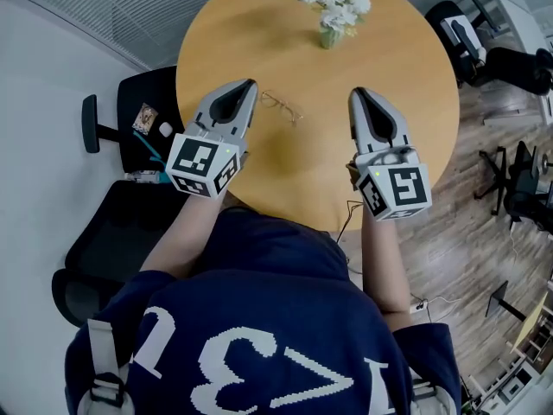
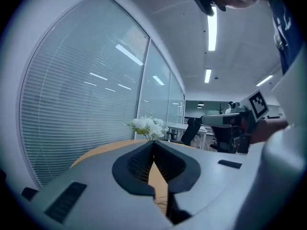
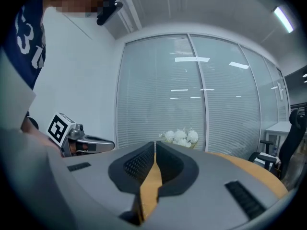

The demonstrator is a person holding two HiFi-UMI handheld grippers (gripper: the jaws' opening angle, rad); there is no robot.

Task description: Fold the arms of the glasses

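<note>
The left gripper (image 1: 250,84) and right gripper (image 1: 356,92) were held side by side, pointing nearly level, jaws closed and empty. The glasses (image 1: 282,107) lay on the table between their fingertips.

Smooth matt wooden table (image 1: 406,67), thin wire-metal glasses (image 1: 282,107), matt grey plastic left gripper (image 1: 251,82) and right gripper (image 1: 355,91) (ribbed black pads (image 3: 135,164)), wood-plank floor (image 1: 458,232)

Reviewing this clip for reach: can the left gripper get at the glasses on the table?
Probably yes: the glasses lie on bare table close beside the left gripper, with nothing between them. Its fingers are shut and empty, so they must open first.
</note>
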